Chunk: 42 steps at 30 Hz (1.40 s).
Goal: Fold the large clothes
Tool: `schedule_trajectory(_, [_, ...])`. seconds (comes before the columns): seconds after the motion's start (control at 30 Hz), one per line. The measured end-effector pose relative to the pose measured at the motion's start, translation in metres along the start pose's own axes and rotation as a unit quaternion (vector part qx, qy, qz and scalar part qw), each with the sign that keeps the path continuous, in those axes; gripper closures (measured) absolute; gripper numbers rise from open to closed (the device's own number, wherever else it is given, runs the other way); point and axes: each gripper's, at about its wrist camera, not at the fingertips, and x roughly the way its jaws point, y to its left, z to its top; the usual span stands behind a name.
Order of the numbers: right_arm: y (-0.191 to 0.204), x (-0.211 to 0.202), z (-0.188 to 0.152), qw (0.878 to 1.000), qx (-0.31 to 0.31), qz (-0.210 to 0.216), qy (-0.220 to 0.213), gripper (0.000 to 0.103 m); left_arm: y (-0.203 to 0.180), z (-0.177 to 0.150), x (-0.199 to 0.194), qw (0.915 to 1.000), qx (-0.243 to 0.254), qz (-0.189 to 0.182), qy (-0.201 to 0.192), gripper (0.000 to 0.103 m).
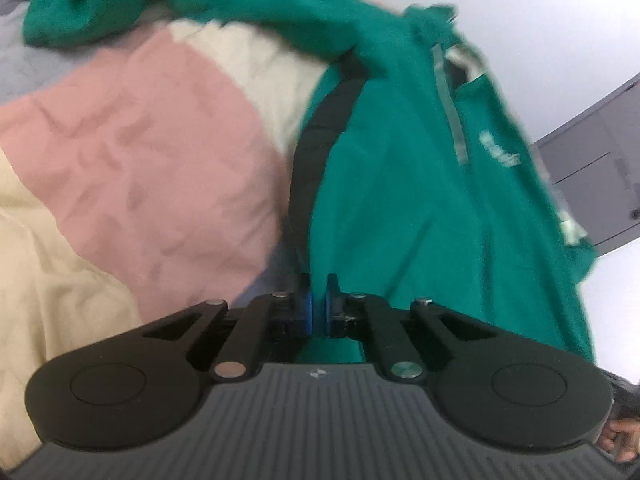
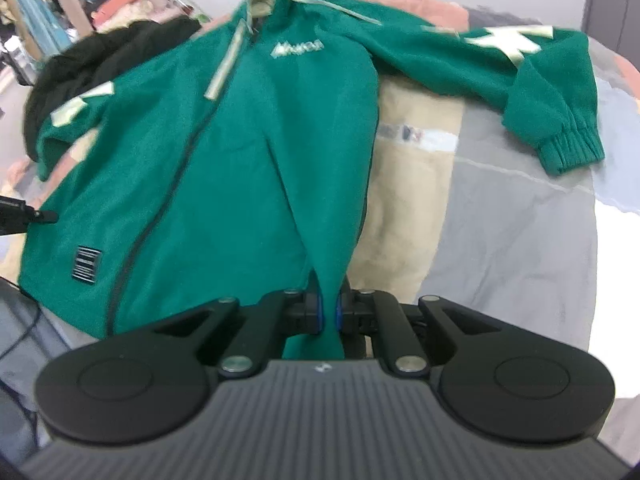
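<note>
On bed [image 2: 520, 240] | green jacket [image 2: 240, 160] | right gripper [image 2: 328, 312] clamps hem | left gripper [image 1: 319, 304] pinches hem edge

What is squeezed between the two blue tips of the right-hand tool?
A pinched fold of the green jacket sits between the right tool tips, seen in the right wrist view.

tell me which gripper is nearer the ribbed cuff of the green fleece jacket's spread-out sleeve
Right. The right gripper pinches the hem of the green fleece jacket, the ribbed cuff up to its right; the left gripper is at the jacket's opposite edge.
</note>
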Motion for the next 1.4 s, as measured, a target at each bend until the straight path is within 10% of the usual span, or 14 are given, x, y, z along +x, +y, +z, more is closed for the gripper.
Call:
schedule_trajectory(0.13, [0.006,-0.016,0.005,1.000,-0.008,0.022,-0.010,0.094,-0.004,-0.001,-0.026,0.9996,-0.007,-0.027,0.001,0.097])
schedule_trajectory(0.57, [-0.011,0.025,-0.014,0.999,0.038,-0.002,0.036,0.089,-0.011,-0.018,-0.011,0.9957,0.065,0.062,0.022,0.084])
schedule_trajectory(0.67, [-0.016,0.017,-0.011,0.997,0.063,-0.018,0.029,0.069,-0.014,-0.015,-0.018,0.9928,0.080,0.089,-0.001,0.043])
schedule_trajectory(0.77, [-0.020,0.002,-0.005,0.995,0.091,-0.037,0.004,0.038,-0.023,-0.012,-0.032,0.9865,0.106,0.115,-0.049,0.041])
schedule_trajectory(1.4, [0.101,-0.015,0.077,0.985,0.073,-0.034,-0.151,0.039,-0.169,-0.005,-0.031,0.9580,0.223,0.039,-0.176,0.033])
